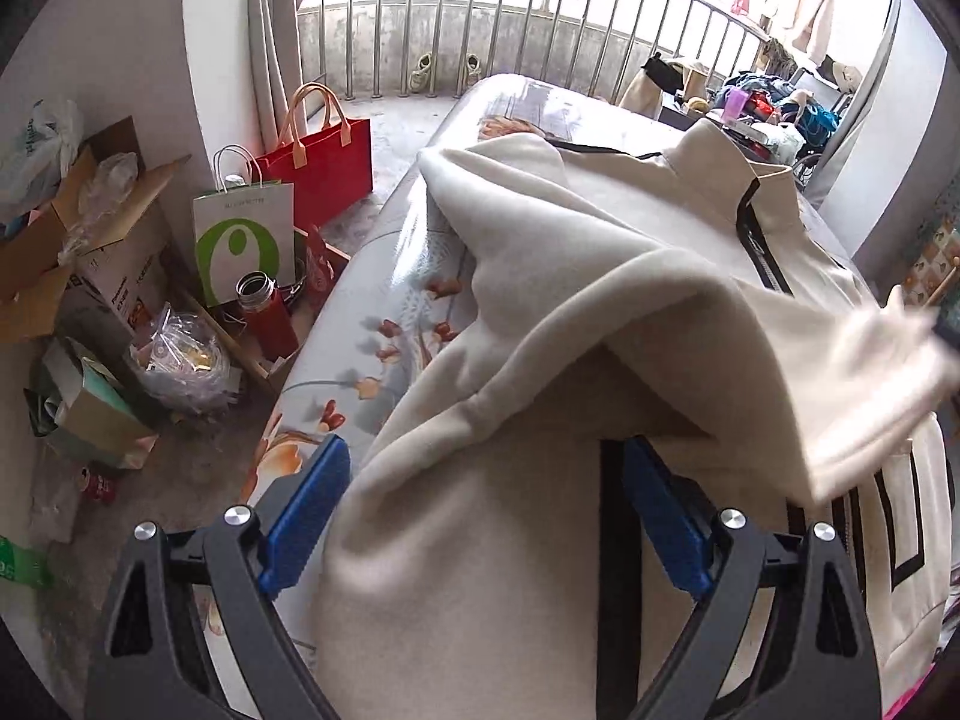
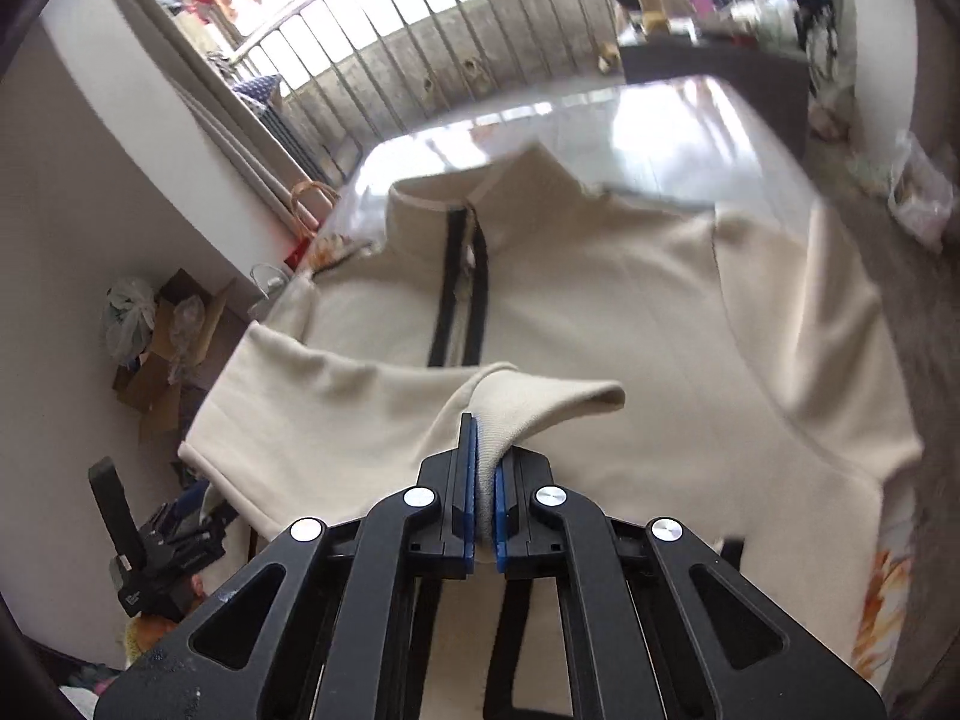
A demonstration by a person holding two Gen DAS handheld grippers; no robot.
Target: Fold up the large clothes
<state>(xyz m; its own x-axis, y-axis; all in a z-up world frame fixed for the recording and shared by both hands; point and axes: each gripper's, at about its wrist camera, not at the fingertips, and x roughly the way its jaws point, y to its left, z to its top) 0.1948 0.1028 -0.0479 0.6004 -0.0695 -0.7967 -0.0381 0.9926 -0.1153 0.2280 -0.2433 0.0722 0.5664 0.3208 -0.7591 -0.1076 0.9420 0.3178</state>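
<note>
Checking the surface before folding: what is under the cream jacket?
The cream jacket lies on a table with a flowered, glossy cover. Whatever is beneath its middle is covered.

We see white walls (image 1: 120, 48), a metal balcony railing (image 1: 456, 18) with bright daylight behind it, and a grey floor (image 1: 396, 132) crowded with bags and boxes.

Cream zip-neck sweatshirt (image 2: 600, 312), sleeve lifted

A cream jacket (image 2: 600, 312) lies spread on the glossy floral table (image 1: 384, 324).
</note>
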